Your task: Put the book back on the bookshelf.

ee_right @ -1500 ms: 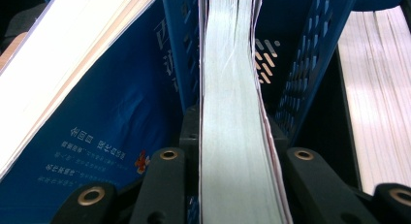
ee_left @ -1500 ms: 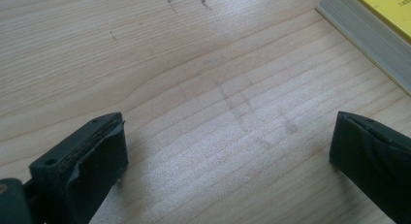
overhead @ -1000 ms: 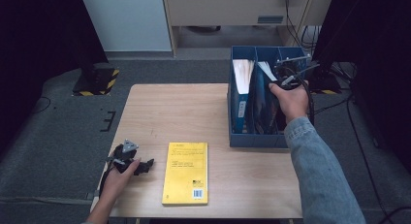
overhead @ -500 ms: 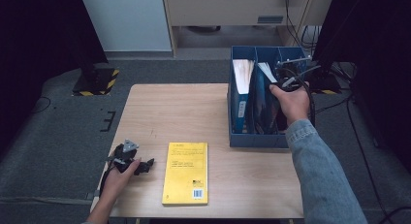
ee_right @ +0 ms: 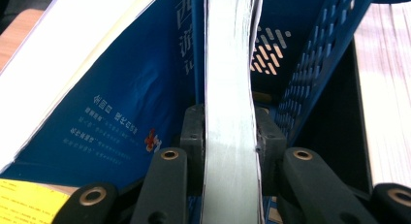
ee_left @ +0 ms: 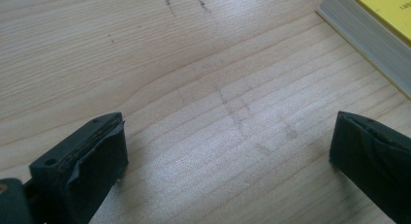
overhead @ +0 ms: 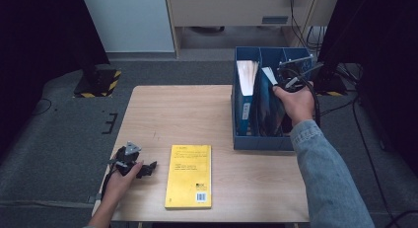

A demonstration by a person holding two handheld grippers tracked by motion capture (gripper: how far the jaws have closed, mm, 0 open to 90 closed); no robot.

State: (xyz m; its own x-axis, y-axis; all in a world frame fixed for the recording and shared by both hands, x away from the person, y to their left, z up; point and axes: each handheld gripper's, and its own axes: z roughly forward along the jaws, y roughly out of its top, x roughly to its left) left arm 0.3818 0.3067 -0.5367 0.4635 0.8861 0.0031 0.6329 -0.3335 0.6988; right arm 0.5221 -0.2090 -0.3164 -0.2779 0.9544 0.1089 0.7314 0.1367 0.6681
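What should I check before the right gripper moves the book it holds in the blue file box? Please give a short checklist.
1. Right gripper shut on the book: ok, both pads press its page edges.
2. Book inside a compartment of the blue file box: ok, it stands between the dividers.
3. Neighbouring blue-covered book free of the held one: cannot tell, it leans close.
4. Left gripper open with nothing between its jaws: ok, over bare table.
5. Yellow book lying flat, away from the box: ok.
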